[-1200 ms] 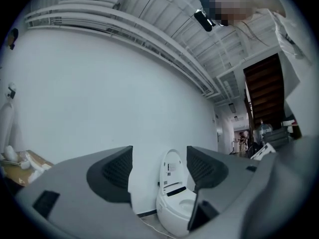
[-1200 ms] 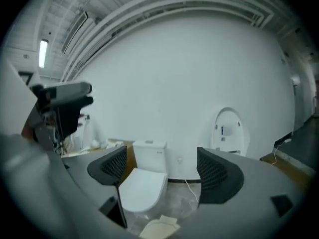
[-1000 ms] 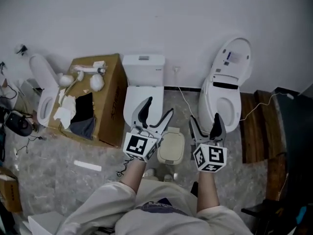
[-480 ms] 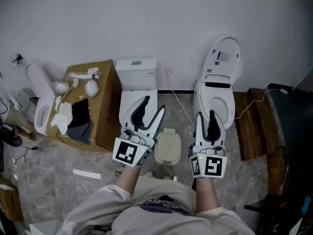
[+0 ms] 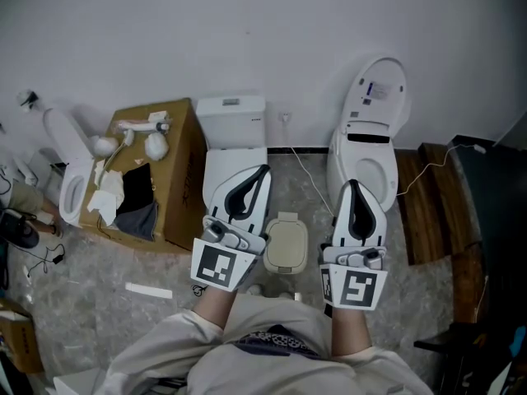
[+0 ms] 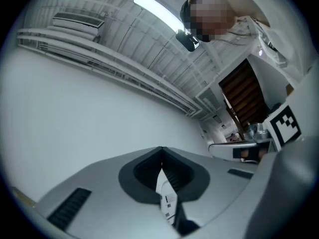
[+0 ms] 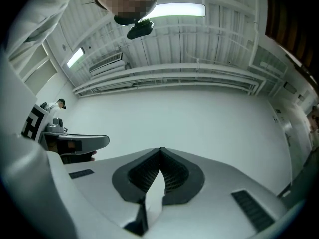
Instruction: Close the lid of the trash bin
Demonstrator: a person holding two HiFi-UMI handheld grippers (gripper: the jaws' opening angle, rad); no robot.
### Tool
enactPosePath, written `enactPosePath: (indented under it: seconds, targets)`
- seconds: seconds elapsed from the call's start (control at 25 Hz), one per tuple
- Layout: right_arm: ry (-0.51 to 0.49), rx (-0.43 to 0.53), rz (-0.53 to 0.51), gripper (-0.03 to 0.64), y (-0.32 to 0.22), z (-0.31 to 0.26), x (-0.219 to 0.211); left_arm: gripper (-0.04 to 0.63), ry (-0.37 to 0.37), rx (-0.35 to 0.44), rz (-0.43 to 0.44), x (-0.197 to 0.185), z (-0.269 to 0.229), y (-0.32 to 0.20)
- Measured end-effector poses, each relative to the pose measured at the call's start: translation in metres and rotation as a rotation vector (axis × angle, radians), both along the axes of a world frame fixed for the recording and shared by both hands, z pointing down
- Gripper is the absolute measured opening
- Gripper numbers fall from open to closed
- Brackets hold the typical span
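Before the white toilet (image 5: 235,126), on the floor: small beige trash bin (image 5: 286,245), lid lying flat (task looks done). Left gripper (image 5: 263,171) and right gripper (image 5: 352,184) flank the bin, held above it, jaws just closed together on nothing. Remaining: nothing apparent.

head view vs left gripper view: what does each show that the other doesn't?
Head view only: the trash bin on the floor, lid apparently down, a toilet behind it and a cardboard box.
Left gripper view only: the ceiling light overhead.
Both: the white wall. Also the left claw, whose jaws have just closed with nothing between them. The right claw is in both too, though the left gripper view catches only part of it, marker cube included.
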State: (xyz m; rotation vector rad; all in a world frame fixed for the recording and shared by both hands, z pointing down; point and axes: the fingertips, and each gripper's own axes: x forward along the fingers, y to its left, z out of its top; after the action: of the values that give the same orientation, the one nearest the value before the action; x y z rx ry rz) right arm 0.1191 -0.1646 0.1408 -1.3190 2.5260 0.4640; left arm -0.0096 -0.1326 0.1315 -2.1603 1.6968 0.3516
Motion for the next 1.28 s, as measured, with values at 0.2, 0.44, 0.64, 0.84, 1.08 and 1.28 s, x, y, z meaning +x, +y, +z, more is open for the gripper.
enactPosePath:
  seconds: [0.2, 0.44, 0.64, 0.84, 1.08, 1.28]
  targets:
    - [-0.024, -0.003, -0.006, 0.009, 0.003, -0.003, 0.001, -0.003, 0.008, 0.011, -0.005, -0.003, -0.005, 0.003]
    - [-0.049, 0.021, 0.013, 0.009, 0.005, -0.009, 0.009, -0.003, 0.022, 0.009, -0.013, -0.009, -0.006, 0.004]
    - [-0.058, 0.044, 0.037, 0.006, 0.004, -0.008, 0.013, -0.003, 0.029, 0.017, -0.021, -0.014, -0.008, 0.005]
    - [-0.057, 0.034, 0.039, 0.005, 0.004, -0.005, 0.015, -0.003, 0.027, 0.017, -0.025, -0.015, -0.007, 0.008]
    - [-0.057, 0.035, 0.038, 0.005, 0.004, -0.005, 0.015, -0.003, 0.025, 0.021, -0.027, -0.018, -0.007, 0.009]
    - [-0.05, 0.036, 0.042, 0.006, 0.005, -0.005, 0.015, -0.003, 0.028, 0.023, -0.032, -0.021, -0.009, 0.011]
